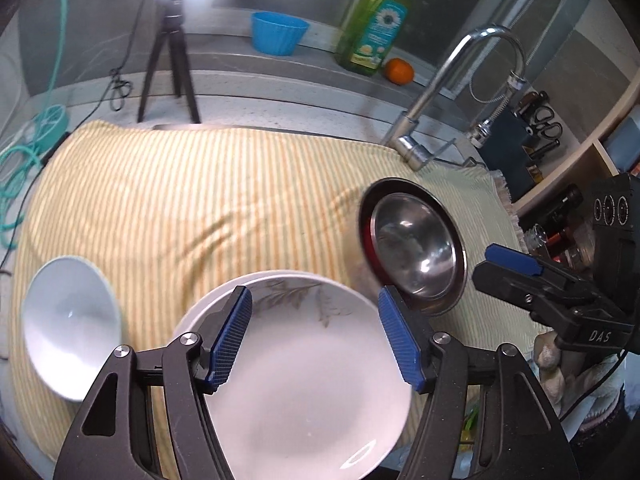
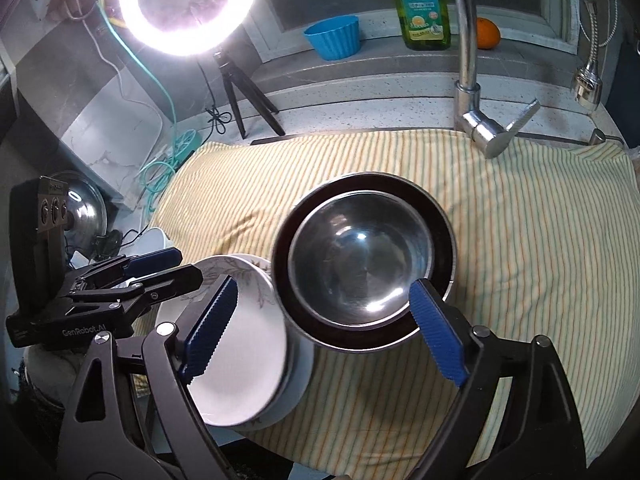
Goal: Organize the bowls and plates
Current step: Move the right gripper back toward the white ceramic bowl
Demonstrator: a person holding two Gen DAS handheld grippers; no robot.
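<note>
White plates with a grey leaf print (image 1: 304, 364) lie stacked on the striped cloth at its near edge; they also show in the right wrist view (image 2: 240, 356). My left gripper (image 1: 316, 336) is open and hovers over the plates. A steel bowl (image 1: 416, 248) sits inside a dark-rimmed bowl (image 2: 362, 344) right of the plates. My right gripper (image 2: 324, 332) is open, its jaws spanning the steel bowl (image 2: 360, 256) near its front rim. A white bowl (image 1: 68, 328) lies on the cloth to the left.
A yellow striped cloth (image 1: 200, 200) covers the sink area. A chrome faucet (image 2: 468, 60) stands at the back right. A ring light on a tripod (image 2: 188, 4), a blue cup (image 2: 332, 36), a soap bottle (image 1: 372, 24) and an orange (image 1: 399, 70) stand behind.
</note>
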